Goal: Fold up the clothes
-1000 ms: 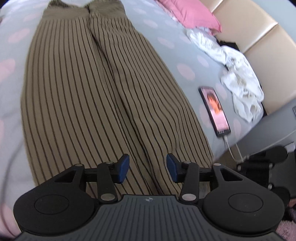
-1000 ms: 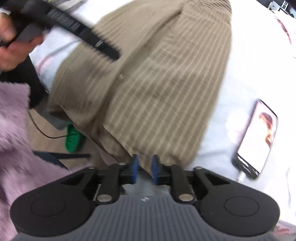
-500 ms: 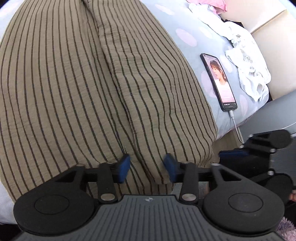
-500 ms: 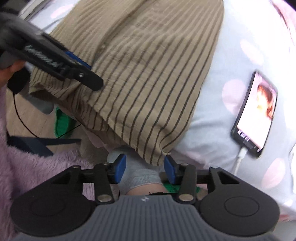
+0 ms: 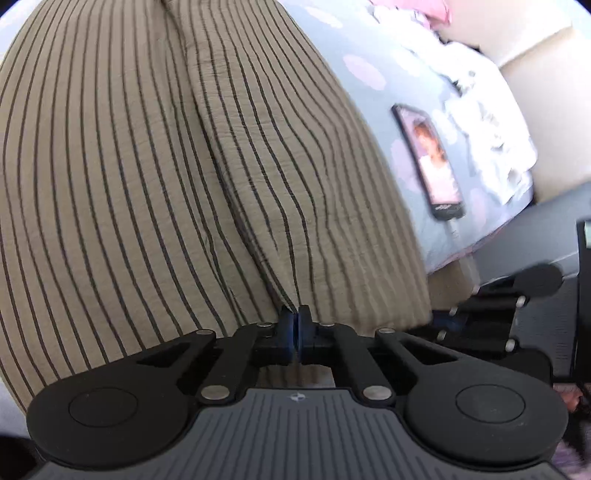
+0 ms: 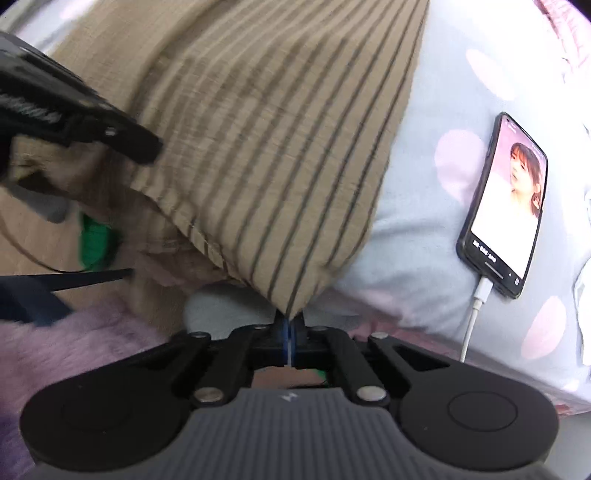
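Observation:
Tan trousers with dark pinstripes [image 5: 155, 155] lie spread lengthwise on a pale blue bedsheet with pink dots [image 5: 354, 66]. My left gripper [image 5: 294, 321] is shut on the hem where the two legs meet at the near end. My right gripper [image 6: 289, 325] is shut on the outer corner of the trouser hem [image 6: 295, 291] at the bed's edge. The trousers [image 6: 266, 133] fill the right wrist view, with the left gripper's black body [image 6: 74, 114] at the left over the other leg.
A phone with a lit screen [image 5: 432, 162] [image 6: 506, 206] lies on the sheet right of the trousers, with a white cable [image 6: 474, 314]. White crumpled cloth [image 5: 491, 136] and a pink pillow [image 5: 413, 9] lie further back. A purple fuzzy sleeve [image 6: 74, 343] and the floor are below the bed's edge.
Both grippers moved in to the near hem and closed on it; they were open half a second ago. The fabric now puckers at each grip.

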Available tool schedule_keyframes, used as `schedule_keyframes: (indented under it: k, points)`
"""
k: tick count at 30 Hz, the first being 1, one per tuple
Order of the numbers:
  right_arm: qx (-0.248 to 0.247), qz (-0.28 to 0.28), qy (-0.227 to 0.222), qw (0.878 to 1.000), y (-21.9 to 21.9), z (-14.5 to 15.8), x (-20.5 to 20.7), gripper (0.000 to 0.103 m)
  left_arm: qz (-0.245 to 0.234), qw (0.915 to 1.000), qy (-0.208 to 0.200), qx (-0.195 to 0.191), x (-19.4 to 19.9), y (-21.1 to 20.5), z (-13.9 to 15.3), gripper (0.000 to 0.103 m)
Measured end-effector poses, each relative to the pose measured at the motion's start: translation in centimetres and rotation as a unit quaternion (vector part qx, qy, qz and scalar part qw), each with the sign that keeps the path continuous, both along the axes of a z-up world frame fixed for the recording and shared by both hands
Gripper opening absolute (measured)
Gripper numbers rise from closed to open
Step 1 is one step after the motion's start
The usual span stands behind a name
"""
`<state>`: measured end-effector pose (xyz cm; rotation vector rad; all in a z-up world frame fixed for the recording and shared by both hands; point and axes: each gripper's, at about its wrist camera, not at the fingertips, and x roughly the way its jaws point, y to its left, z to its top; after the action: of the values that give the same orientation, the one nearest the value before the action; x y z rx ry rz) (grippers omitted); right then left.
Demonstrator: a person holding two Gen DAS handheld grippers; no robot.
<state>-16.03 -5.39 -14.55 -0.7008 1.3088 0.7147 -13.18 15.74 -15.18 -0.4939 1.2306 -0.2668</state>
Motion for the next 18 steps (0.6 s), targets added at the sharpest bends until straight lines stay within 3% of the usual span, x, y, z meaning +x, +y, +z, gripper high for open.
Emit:
schedule_keyframes:
  k: [2, 6, 13, 18]
  points:
    - [-0.009, 0.022, -0.006, 1.0, -0.2, 1.4, -1.0, 0.001, 0.0, 0.9999, -0.006, -0.013, -0.6, 0.7, 0.8, 0.0]
    - [0.0, 0.041, 0.016, 0.999, -0.4, 2.6, -2.2, 0.001, 0.001, 0.9997, 0.025, 0.002, -1.2, 1.4, 0.2, 0.0]
    - [-0.031, 0.044, 0.011, 0.998, 1.2, 0.3, -2.8, 0.002, -0.001, 0.9985, 0.052, 0.016, -1.1, 1.2, -1.7, 0.0]
    - [-0.045, 0.048, 0.003, 0.998, 1.3, 0.5, -2.5, 0.014, -0.01, 0.9966, 0.074, 0.035, -1.1, 1.1, -2.5, 0.0]
